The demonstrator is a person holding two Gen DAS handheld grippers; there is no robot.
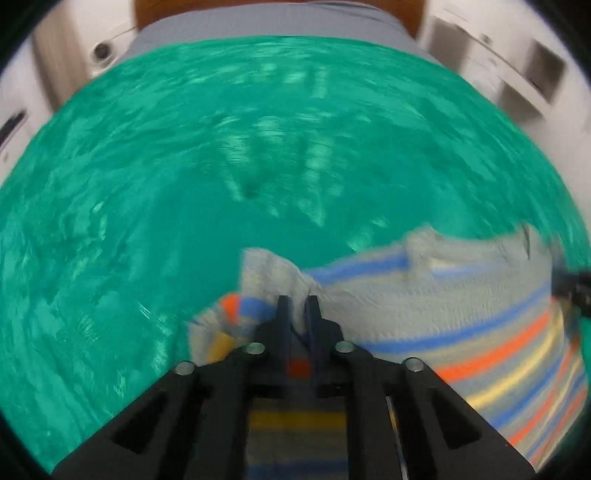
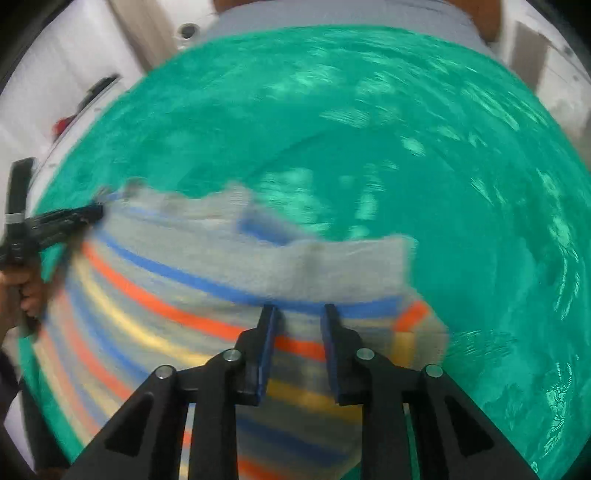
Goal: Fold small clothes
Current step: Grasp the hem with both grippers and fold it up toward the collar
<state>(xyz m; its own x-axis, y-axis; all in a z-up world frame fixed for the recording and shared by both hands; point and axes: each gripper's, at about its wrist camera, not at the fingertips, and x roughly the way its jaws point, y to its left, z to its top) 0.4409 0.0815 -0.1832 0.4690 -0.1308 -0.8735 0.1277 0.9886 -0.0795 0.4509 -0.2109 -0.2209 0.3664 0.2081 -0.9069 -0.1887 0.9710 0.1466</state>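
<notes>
A small grey garment with blue, orange and yellow stripes [image 1: 461,306] lies on a green table [image 1: 184,184]. My left gripper [image 1: 298,301] is shut on the garment's left shoulder edge, and cloth bunches between its fingers. In the right wrist view the garment [image 2: 221,266] spreads out below my right gripper [image 2: 299,310], whose fingers stand apart over the cloth near its right edge. The left gripper also shows in the right wrist view [image 2: 94,214], pinching the garment's far left corner. The right gripper's tip [image 1: 570,284] shows at the right edge of the left wrist view. Both views are motion-blurred.
The green table [image 2: 443,184] fills both views. A person in a grey shirt [image 1: 277,26] stands at its far edge. White furniture [image 1: 517,74] stands beyond the table. A hand [image 2: 22,288] holds the left gripper's handle.
</notes>
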